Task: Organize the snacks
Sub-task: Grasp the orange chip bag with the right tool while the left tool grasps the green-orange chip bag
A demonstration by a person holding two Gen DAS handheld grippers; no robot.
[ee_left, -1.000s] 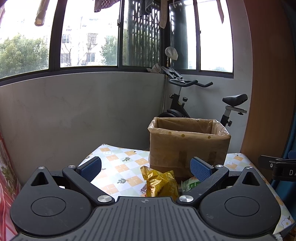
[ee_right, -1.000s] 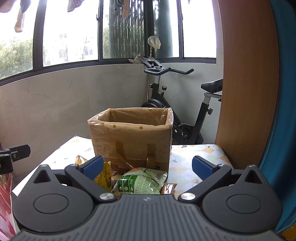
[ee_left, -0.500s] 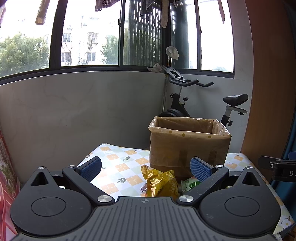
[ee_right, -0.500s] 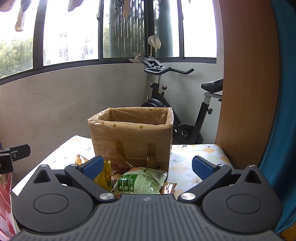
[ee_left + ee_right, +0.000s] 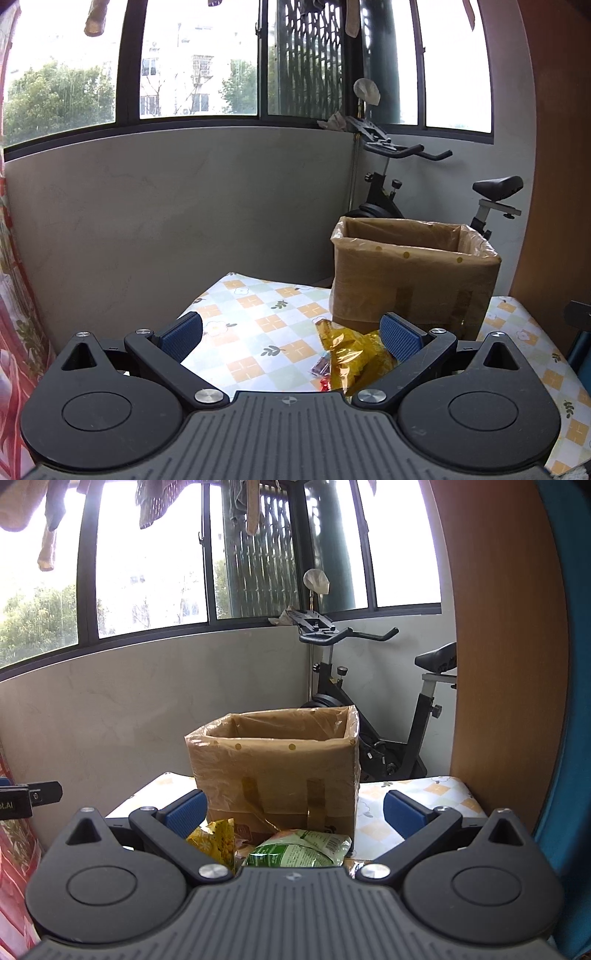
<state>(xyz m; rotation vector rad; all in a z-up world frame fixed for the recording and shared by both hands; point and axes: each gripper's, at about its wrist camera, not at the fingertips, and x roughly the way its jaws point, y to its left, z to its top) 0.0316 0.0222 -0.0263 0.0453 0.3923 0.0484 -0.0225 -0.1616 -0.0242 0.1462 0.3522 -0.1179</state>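
Snacks in front of the cardboard box on the counter: yellow bag, green bag. Probably light, crinkly, slippery; pinch a sealed edge. Left tongs and right tongs gape, empty.

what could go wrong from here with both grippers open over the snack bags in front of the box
1. The yellow snack bag is crinkly and glossy; the open left gripper may slip off it or pinch only loose film.
2. The green snack bag lies against the yellow one, so the open right gripper might drag both.
3. The plastic liner folds over the cardboard box rim; a bag could snag it going in.
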